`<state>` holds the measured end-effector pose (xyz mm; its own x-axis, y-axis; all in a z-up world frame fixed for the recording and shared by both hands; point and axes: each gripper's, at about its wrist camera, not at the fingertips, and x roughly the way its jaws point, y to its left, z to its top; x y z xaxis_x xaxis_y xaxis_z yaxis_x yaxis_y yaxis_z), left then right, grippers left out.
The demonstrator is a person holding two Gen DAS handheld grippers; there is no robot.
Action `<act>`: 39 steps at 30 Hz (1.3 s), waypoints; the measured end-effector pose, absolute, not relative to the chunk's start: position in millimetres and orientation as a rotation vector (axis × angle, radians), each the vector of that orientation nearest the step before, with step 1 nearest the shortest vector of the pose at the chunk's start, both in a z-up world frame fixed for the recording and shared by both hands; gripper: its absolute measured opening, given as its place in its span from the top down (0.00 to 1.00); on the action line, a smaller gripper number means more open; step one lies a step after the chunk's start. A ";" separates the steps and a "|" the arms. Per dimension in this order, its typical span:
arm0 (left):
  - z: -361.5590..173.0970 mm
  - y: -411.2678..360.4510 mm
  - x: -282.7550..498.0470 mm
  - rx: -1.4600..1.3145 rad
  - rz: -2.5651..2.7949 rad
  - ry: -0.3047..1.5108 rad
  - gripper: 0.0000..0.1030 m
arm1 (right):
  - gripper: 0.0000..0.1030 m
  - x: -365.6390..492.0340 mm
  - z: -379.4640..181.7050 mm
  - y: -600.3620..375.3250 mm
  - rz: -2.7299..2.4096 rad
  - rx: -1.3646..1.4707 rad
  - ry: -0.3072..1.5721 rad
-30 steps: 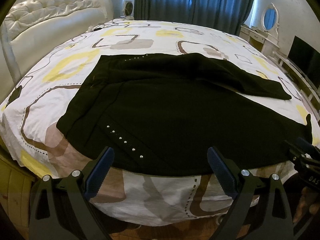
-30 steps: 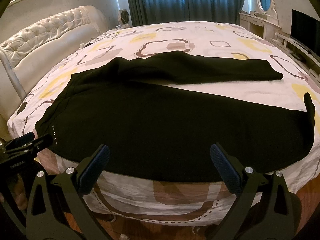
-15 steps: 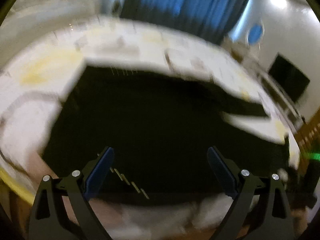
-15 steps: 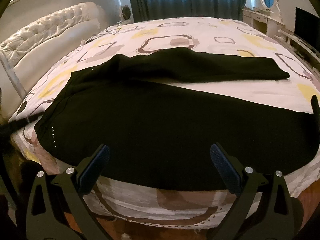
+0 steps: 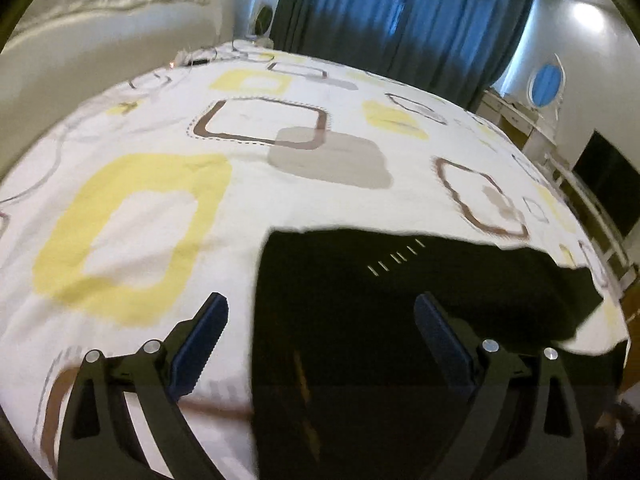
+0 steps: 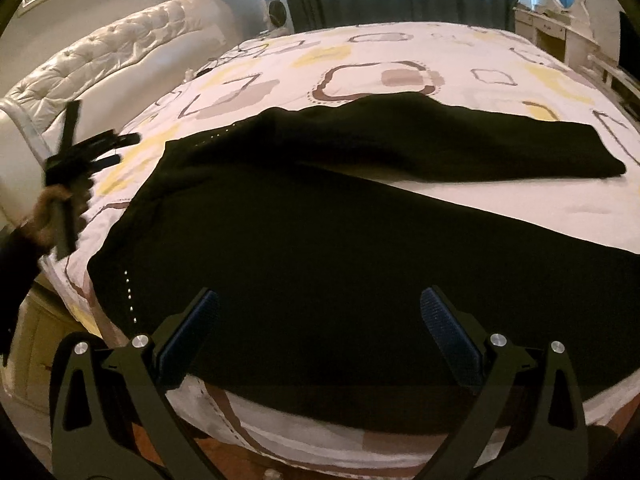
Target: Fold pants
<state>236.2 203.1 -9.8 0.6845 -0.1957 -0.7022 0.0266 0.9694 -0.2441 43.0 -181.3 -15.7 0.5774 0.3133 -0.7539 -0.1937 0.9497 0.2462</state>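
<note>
Black pants (image 6: 320, 232) lie spread flat on the bed, waistband at the left, one leg angled away toward the far right, the other running right along the near edge. My right gripper (image 6: 320, 332) is open and empty over the near leg. My left gripper (image 5: 320, 340) is open and empty above the waistband corner of the pants (image 5: 380, 320); a row of silver studs (image 5: 396, 260) shows there. The left gripper also shows in the right wrist view (image 6: 80, 152), raised over the bed's left side.
The bed (image 5: 160, 160) has a white cover with yellow, brown and grey squares. A white tufted headboard (image 6: 112, 56) stands at the left. Blue curtains (image 5: 400, 12), a vanity with an oval mirror (image 5: 546, 84) and a dark TV (image 5: 608, 188) stand beyond.
My left gripper has swung quickly from the near bed edge to the left, now over the waistband end and higher. My right gripper has moved slightly closer to the pants. Both stay open.
</note>
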 end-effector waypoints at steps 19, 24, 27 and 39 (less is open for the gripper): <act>-70.3 231.2 336.9 -0.296 -0.347 0.945 0.32 | 0.02 91.6 -33.7 -188.1 0.330 0.233 0.981; -74.2 239.9 337.7 -0.285 -0.323 0.959 0.70 | 0.02 100.4 -29.7 -194.6 0.351 0.255 0.978; -75.5 245.1 338.0 -0.349 -0.368 0.957 0.89 | 0.02 115.9 -18.2 -200.0 0.374 0.228 0.945; -67.3 234.8 335.1 -0.314 -0.330 0.944 0.92 | 0.02 328.3 5.9 -253.5 0.548 0.051 0.938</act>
<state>335.1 234.8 -67.3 0.5440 -0.4082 -0.7331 0.1382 0.9054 -0.4015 328.3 -253.5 5.9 0.4658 0.4675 -0.7513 -0.4241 0.8631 0.2742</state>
